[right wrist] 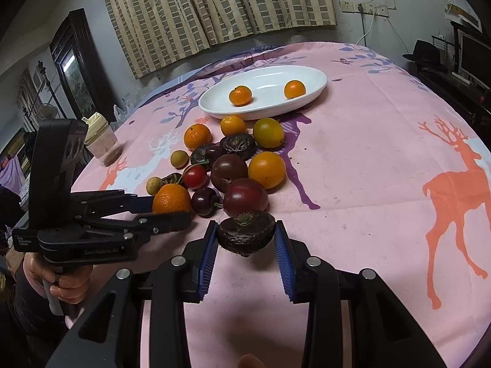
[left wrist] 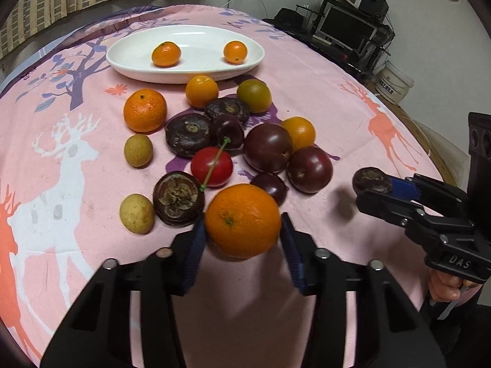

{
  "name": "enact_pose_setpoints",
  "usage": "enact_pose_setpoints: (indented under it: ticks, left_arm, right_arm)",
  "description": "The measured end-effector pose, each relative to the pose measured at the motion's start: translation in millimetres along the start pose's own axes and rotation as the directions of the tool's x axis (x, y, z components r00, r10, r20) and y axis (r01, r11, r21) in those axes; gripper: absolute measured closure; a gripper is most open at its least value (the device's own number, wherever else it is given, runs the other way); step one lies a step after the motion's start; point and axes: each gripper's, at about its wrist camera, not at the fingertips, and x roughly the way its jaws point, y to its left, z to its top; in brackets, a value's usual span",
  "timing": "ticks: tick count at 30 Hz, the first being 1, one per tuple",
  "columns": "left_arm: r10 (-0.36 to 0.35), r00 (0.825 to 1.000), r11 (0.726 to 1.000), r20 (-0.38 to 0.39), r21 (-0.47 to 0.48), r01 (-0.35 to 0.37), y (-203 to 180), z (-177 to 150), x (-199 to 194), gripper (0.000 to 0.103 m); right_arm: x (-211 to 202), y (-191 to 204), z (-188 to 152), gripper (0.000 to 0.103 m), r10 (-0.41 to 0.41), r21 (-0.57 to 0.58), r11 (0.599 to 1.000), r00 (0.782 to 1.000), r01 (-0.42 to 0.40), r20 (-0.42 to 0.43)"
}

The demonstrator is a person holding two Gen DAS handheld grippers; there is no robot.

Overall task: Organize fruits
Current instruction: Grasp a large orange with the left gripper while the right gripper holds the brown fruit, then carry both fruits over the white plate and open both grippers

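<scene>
Fingers [left wrist: 199, 239] flanking orange [left wrist: 242, 220], open cloth [left wrist: 353, 116] rightward

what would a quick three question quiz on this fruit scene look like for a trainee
1. True or false: the white dish already holds two small oranges.
2. Which fruit sits between the left gripper pads? A) a red cherry B) an orange C) a plum
3. Fill in: the right gripper is shut on a dark ____.

Key: 1 true; 2 B; 3 water chestnut
</scene>
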Motion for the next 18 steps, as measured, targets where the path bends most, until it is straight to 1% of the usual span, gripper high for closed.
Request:
enact_pose_setpoints:
  ticks: [3, 6, 9, 11, 13, 14, 16, 18]
  left_arm:
    - [-0.003, 1.0, 1.0, 0.002, -0.015, 0.003, 2, -1, -2, 0.059]
    - [-0.008, 1.0, 1.0, 0.019, -0.003, 0.008, 1, -1, -13, 0.059]
    - [-0.034, 0.998, 0.999, 0.06, 0.008, 0.033, 6, 12, -32, 0.059]
    - [-0.033, 0.994, 0.999, 0.105, 0.01, 0.032, 11, 31, -44, 0.059]
    - [-0.011, 0.99, 1.0, 0.141, 0.008, 0.01, 18, 54, -48, 0.059]
    - [0.011, 0.987, 1.0, 0.162, 0.005, -0.012, 22, 71, -48, 0.059]
    - [0.032, 0.982, 0.999, 0.185, -0.009, -0.031, 30, 98, -43, 0.059]
    - [0.059, 0.978, 0.998, 0.199, -0.04, -0.052, 41, 129, -33, 0.059]
  right_arm:
    - [1, 0, 5, 0.066, 0.004, -0.008, 1.0, 1.0, -0.003, 0.002]
    - [-1, 0, 15, 0.066, 0.01, -0.022, 1.0, 1.0, -0.009, 0.014]
    - [-3, 2, 36, 0.066, 0.016, -0.051, 0.999, 0.998, -0.013, 0.054]
    - [-2, 3, 55, 0.066, 0.012, -0.065, 0.998, 0.996, -0.007, 0.086]
    - [2, 4, 78, 0.066, 0.021, -0.08, 0.997, 0.993, -0.012, 0.118]
    - [6, 4, 91, 0.066, 0.028, -0.082, 0.996, 0.991, -0.018, 0.13]
    - [20, 0, 121, 0.066, 0.03, -0.074, 0.997, 0.989, -0.02, 0.144]
    - [37, -5, 146, 0.066, 0.01, -0.067, 0.998, 0.99, 0.0, 0.143]
